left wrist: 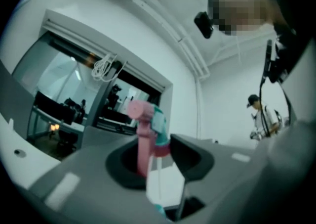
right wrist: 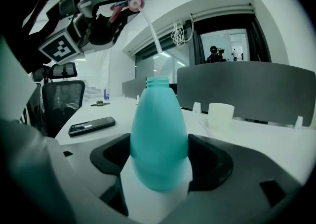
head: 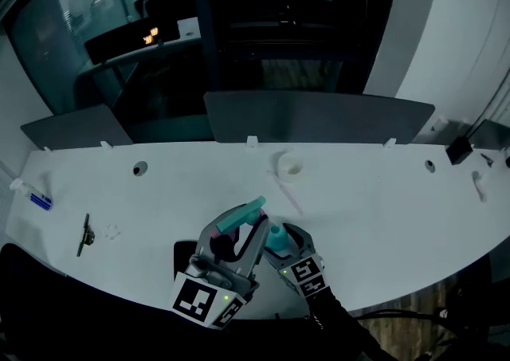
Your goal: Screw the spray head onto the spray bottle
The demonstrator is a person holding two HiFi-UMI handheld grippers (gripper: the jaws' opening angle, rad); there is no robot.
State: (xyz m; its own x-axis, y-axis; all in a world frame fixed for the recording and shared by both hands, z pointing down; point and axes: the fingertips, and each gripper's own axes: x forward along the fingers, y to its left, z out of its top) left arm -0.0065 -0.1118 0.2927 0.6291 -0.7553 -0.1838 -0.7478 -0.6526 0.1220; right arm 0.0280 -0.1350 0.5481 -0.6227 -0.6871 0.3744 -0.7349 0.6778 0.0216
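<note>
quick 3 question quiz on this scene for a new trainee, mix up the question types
1. True or false: the spray head is already screwed onto the bottle.
2. What does the left gripper hold? A spray head, B bottle, C phone.
3. Fill in: the white cup stands on the ____.

Key: 1 false; 2 A; 3 table.

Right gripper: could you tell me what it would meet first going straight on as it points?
Holding the spray bottle, the right gripper would probably pass left of the white cup and first meet the grey partition, though depth is unclear.
</note>
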